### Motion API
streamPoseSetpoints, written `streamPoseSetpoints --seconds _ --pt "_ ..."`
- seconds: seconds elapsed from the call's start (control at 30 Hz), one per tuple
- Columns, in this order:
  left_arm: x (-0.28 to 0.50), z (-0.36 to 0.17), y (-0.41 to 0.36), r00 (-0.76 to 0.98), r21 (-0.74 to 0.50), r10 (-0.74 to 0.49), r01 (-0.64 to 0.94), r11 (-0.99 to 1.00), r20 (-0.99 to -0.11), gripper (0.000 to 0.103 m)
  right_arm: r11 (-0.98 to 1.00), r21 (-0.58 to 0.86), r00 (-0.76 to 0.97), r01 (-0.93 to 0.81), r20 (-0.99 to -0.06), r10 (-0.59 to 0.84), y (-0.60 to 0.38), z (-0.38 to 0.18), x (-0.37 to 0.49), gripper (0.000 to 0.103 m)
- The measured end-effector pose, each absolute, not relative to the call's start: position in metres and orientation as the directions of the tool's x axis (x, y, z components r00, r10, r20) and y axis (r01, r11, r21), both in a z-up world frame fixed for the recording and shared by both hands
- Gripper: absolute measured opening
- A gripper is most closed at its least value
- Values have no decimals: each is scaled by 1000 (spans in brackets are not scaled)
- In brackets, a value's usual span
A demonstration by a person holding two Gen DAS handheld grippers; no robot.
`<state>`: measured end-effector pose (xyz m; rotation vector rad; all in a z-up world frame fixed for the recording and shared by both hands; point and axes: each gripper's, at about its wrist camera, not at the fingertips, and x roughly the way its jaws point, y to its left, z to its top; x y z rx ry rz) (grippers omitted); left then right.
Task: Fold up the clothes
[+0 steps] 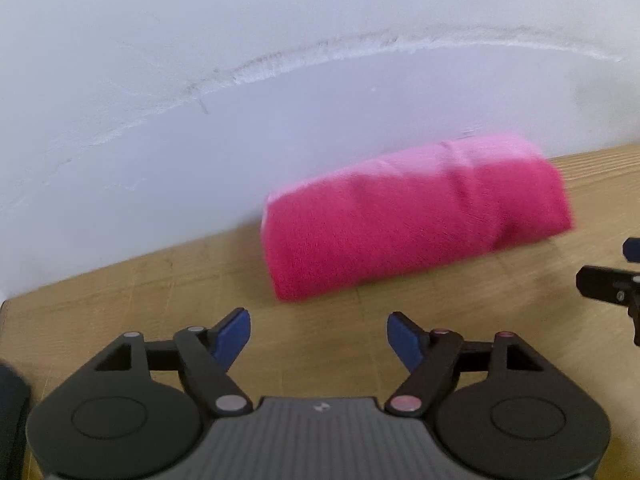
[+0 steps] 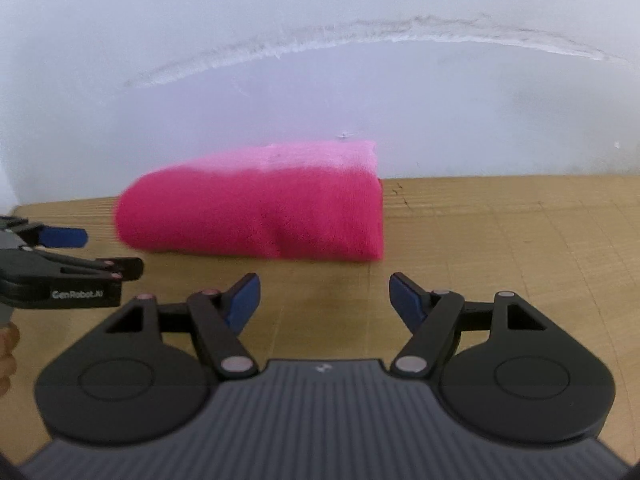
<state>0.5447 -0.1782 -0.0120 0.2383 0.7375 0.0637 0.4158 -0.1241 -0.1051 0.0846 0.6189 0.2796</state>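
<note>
My view from both wrists: a light wooden table [image 1: 168, 280] runs up to a white wall [image 1: 240, 20] — its grain and faint seams visible. One thing lies directly on it — a folded pink cloth [image 2: 256, 216], deep magenta with a paler top, at frame centre, pushed back against the wall.

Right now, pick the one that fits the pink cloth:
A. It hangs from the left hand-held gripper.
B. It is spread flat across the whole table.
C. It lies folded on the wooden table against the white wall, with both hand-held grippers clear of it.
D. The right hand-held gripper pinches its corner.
C: the pink cloth sits folded on the table by the wall, while the left hand-held gripper and right hand-held gripper are open and short of it.
</note>
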Motion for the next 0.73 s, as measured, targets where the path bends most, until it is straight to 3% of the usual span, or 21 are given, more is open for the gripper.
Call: streamPoseSetpoints --seconds 0.13,0.27,0.47,0.73 --pt "481 11 -194 735 202 113 34 979 -669 84 951 158 771 -266 -557 309 -132 -93 365 73" --pt "429 33 -199 706 88 61 2 996 -706 85 949 147 757 -280 -574 312 -130 -82 323 73" --pt "365 57 -213 666 62 72 -39 997 -742 87 941 134 747 -310 -578 328 -130 -73 259 73" --pt "277 49 -226 566 2 44 -74 997 -824 87 929 197 677 -313 -640 364 -136 -82 182 73"
